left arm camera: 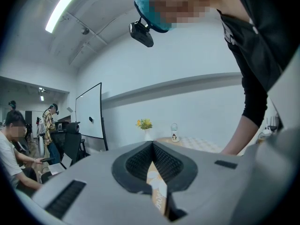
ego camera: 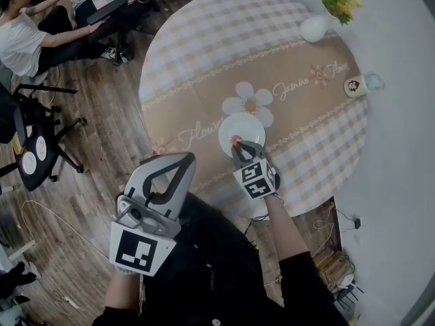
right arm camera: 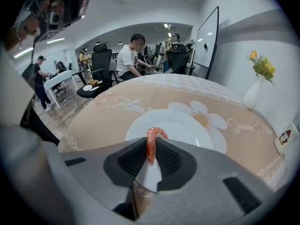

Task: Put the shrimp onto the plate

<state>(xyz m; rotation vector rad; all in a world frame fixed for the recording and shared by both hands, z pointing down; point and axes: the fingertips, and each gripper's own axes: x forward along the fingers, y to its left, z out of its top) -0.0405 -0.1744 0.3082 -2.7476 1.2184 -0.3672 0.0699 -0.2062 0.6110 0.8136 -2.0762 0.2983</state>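
In the head view the right gripper [ego camera: 238, 146] is held out forward on a stretched forearm over the round table [ego camera: 204, 60], and its tips are above the near edge of the white plate [ego camera: 243, 129]. The pink shrimp [ego camera: 235, 140] sticks out at these tips. The left gripper [ego camera: 178, 160] is pulled back close to the body, to the left of and behind the right one, off the table edge and above the wooden floor [ego camera: 102, 114]. In the left gripper view the left gripper [left arm camera: 153, 146] has its jaws pressed together with nothing between them, and it is tilted upward toward the wall; a vase with yellow flowers [left arm camera: 145, 128] stands far ahead of it. In the right gripper view the right gripper [right arm camera: 151, 149] is clamped on the shrimp [right arm camera: 154, 134], whose curved end rises above the jaws. The plate [right arm camera: 187, 128] lies just ahead of and below the jaws, and the shrimp does not touch it.
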